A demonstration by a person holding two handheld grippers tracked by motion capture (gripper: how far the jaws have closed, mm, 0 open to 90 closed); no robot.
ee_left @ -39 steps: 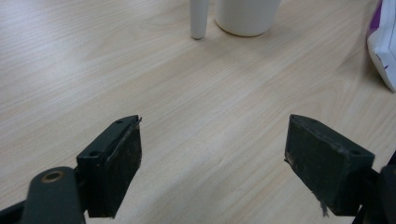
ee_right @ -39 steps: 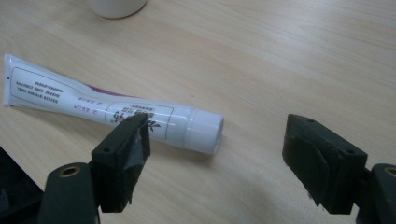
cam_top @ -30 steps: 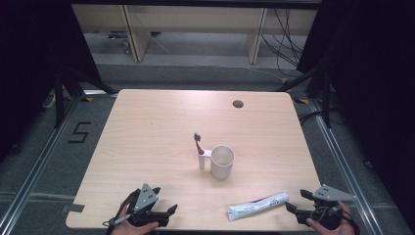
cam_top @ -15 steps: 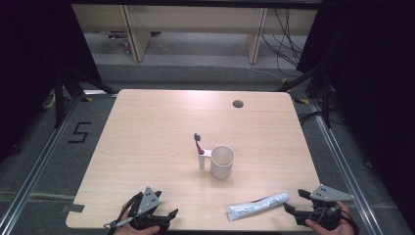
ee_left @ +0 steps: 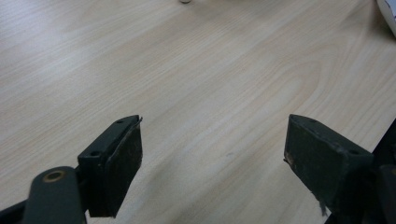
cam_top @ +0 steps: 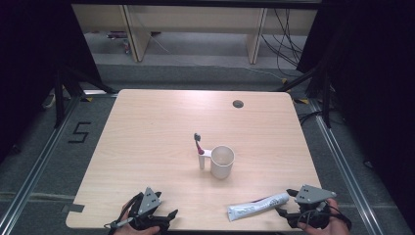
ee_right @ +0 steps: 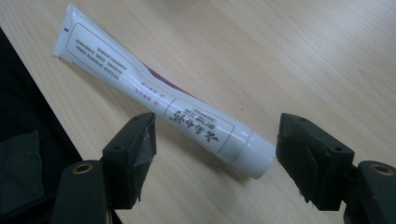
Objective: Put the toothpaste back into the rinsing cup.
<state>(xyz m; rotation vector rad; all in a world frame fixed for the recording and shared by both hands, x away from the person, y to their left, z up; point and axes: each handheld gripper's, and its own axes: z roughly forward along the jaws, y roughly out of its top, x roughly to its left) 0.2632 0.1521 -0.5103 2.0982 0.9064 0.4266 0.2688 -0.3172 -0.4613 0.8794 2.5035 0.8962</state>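
A white toothpaste tube lies near the table's front edge at the right. In the right gripper view the tube's cap end sits between the jaws. My right gripper is open. Its jaws have just been closing around the cap end, and the pads stand clear of it. A white cup stands mid-table, with a toothbrush upright in a small white holder just left of it. My left gripper rests open at the front left over bare wood.
The light wooden table has a round cable hole at the back right. Its front edge runs just under both hands. Dark floor and metal rails surround the table, and shelving stands behind it.
My right gripper has edged left so that its jaws reach around the tube's cap end, and they stand a little narrower. The left gripper, tube, cup and toothbrush have stayed put.
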